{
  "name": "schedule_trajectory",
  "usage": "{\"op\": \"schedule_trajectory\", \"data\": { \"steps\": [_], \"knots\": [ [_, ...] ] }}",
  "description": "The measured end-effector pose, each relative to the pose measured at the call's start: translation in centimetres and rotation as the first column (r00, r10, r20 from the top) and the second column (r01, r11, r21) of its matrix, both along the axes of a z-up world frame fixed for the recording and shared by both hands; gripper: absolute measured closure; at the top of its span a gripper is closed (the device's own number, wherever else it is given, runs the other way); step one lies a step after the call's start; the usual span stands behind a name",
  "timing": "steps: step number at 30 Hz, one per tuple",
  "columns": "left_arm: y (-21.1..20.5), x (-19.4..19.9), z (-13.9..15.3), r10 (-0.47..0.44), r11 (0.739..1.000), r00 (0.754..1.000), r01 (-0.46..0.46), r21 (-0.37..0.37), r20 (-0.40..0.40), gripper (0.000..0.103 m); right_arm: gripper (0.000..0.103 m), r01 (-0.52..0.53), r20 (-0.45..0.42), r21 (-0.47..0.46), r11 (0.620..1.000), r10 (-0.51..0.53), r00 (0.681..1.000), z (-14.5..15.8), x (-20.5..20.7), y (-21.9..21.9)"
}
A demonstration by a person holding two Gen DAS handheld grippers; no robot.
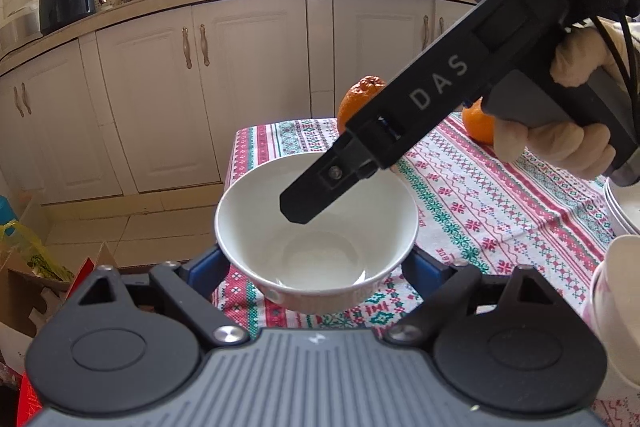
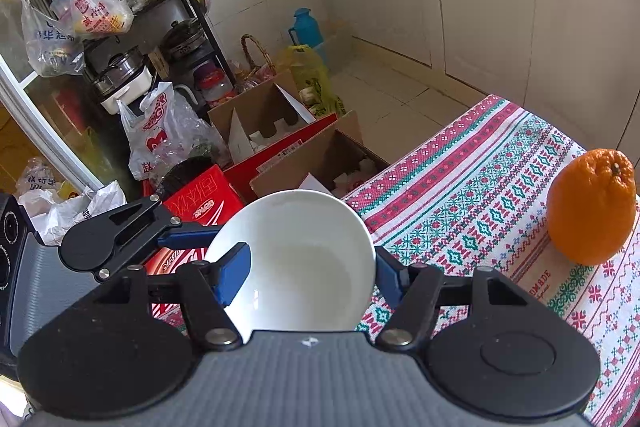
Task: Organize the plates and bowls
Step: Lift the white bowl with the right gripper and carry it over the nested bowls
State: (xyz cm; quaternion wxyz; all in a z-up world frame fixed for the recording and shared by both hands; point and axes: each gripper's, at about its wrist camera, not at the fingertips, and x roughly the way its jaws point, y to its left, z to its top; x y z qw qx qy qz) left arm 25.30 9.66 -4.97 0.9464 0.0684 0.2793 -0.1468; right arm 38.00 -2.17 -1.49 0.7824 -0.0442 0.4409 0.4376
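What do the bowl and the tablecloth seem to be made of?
Bowl: probably glazed ceramic or porcelain; it is plain white and shows glossy window reflections inside, though the look alone does not rule out glass or melamine.
Tablecloth: woven fabric, matte, with a red and green cross-stitch style pattern; it drapes over the table edge.

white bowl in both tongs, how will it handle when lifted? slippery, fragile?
The white bowl looks glazed and glossy, so probably slick where the left tongs span its curved sides. It appears rigid ceramic, likely to chip or break if dropped near the table edge. The right tongs pinch only its rim, so it may tilt.
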Motion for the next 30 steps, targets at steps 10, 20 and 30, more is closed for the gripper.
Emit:
{"op": "schedule_trajectory", "data": {
  "steps": [10, 20, 30],
  "knots": [
    [-2.0, -4.3, 2.6, -0.015, 1.000, 1.000, 0.015, 0.011, -0.001, 0.011, 0.032, -0.006, 0.025, 0.035, 0.999, 0.005, 1.000, 2.6, -4.9, -2.5],
    [-3.8, -8.8, 4.9, -0.049, 0.999, 0.999, 0.049, 0.010, 0.009, 0.011, 0.032, -0.006, 0.063, 0.060, 0.998, 0.002, 0.998, 4.9, -10.5, -5.4],
    [-5.1, -11.9, 6.7, -0.088, 0.996, 0.995, 0.088, -0.005, 0.040, 0.011, 0.032, 0.009, 0.101, 0.070, 0.998, -0.016, 0.995, 6.7, -14.3, -7.8]
  ]
}}
